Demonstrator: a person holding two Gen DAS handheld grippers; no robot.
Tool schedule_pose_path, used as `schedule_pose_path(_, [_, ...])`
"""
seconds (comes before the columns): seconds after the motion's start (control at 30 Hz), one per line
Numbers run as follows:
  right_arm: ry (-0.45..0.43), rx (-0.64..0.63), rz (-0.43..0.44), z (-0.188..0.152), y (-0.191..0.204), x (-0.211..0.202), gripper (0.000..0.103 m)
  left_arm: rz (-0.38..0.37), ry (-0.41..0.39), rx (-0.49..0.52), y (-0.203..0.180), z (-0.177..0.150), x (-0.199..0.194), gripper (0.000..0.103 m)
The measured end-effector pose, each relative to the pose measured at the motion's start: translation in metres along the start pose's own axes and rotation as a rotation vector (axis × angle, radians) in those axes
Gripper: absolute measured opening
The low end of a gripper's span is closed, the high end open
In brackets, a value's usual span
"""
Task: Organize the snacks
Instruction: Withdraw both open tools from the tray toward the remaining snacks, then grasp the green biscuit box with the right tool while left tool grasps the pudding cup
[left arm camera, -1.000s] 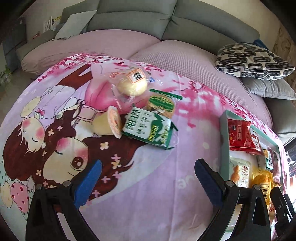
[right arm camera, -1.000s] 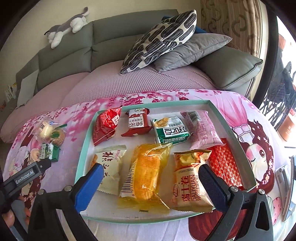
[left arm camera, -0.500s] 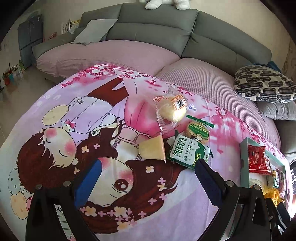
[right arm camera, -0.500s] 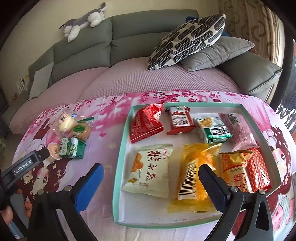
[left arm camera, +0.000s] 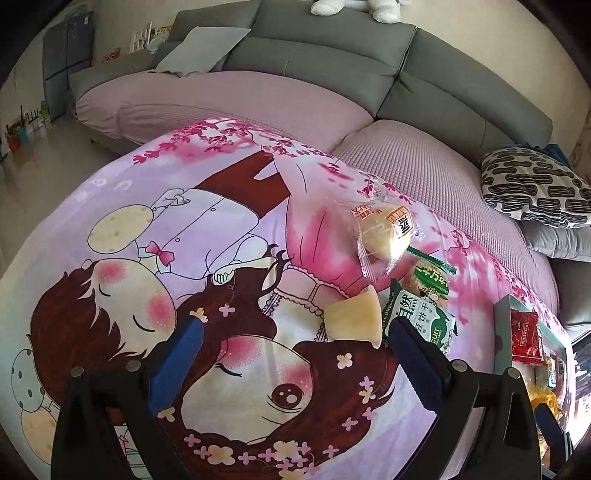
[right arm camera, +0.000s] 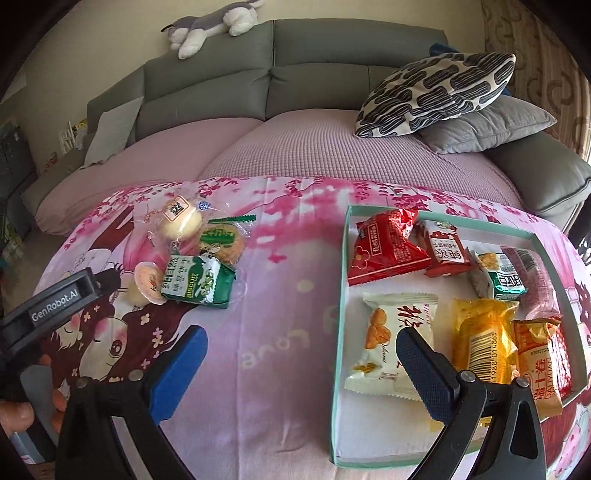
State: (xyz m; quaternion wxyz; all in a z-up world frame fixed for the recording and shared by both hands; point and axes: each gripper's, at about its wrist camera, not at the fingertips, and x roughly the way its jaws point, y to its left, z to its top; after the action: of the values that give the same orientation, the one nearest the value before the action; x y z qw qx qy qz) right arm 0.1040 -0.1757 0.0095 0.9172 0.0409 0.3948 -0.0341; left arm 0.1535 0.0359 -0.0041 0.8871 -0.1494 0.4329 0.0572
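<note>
Left wrist view: pale yellow plastic jelly cup (left arm camera: 356,319) lies on its side just ahead-right of spread, empty left tongs (left arm camera: 291,354).
Right tongs (right arm camera: 301,365): released, farther off.

Grey sofa (right arm camera: 332,66), pink seat covers, patterned cushion (right arm camera: 436,92), plush toy (right arm camera: 210,26)

On my table cloth (right arm camera: 280,354) the tray (right arm camera: 338,332) lies to the right, with many snack packets (right arm camera: 397,347) inside it. To the far left I see a small group: the bun (right arm camera: 181,221) farthest, the round cracker (right arm camera: 221,240) just right of it, then the biscuit pack (right arm camera: 197,282) nearer, touching the jelly cup (right arm camera: 147,282) on its left. Behind the table stands the sofa (right arm camera: 295,147).
</note>
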Motion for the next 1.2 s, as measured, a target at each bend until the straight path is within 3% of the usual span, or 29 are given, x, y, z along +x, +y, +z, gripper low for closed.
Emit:
schedule_pose_path(0.13, [-0.017, -0.035, 0.012, 0.007, 0.014, 0.007, 0.103, -0.032, 0.024, -0.038, 0.007, 0.003, 0.006, 0.100])
schedule_pose_path(0.33, [-0.060, -0.044, 0.051, 0.019, 0.028, 0.017, 0.103, -0.017, 0.042, -0.045, 0.011, 0.008, 0.016, 0.100])
schedule_pose_path(0.87, [-0.006, -0.097, 0.094, 0.025, 0.072, 0.066, 0.103, -0.040, 0.095, -0.046, 0.015, 0.028, 0.045, 0.100])
schedule_pose_path(1.2, [0.024, -0.092, 0.079, 0.026, 0.086, 0.088, 0.103, -0.082, 0.077, -0.059, 0.020, 0.035, 0.041, 0.100])
